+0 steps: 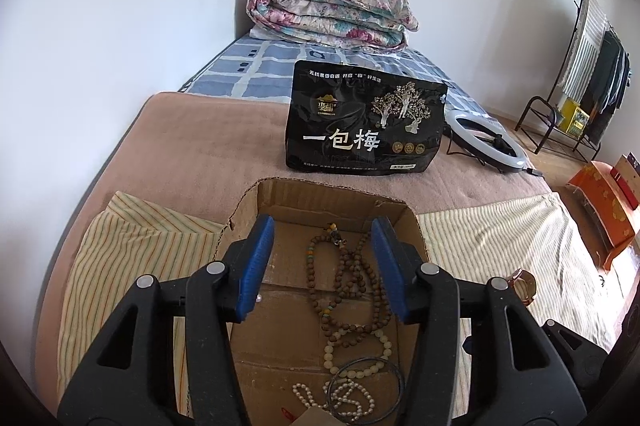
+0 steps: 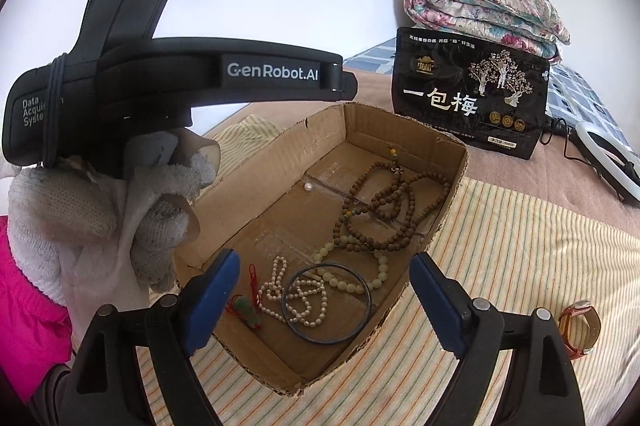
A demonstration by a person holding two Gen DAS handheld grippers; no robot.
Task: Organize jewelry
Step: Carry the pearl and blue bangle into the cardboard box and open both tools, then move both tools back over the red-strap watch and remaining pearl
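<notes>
the brown wooden bead necklace [image 2: 390,204] is seen coiled inside the cardboard box [image 2: 256,182] on the bed. both the left gripper [image 1: 323,258] and right gripper [image 2: 324,290] are released and empty. a loose pearl [image 2: 308,188] and red charm [image 2: 246,308] are shown only in the right view.

A: What's in the cardboard box [image 2: 256,186]?
B: Open-top, shallow, on the striped cloth. Brown wooden bead strand [image 2: 394,210] piled in loops at the far end. Pale green bead bracelet [image 2: 376,276] just nearer. Dark thin bangle [image 2: 362,320] lies flat, overlapping a white pearl strand [image 2: 298,296]. Red-corded green charm [image 2: 248,310] at the near left. One loose pearl [image 2: 308,187] alone mid-floor.
A: Anything outside?
B: Watch with orange-brown strap [image 2: 580,330], on its side on the cloth, right of the box.
</notes>
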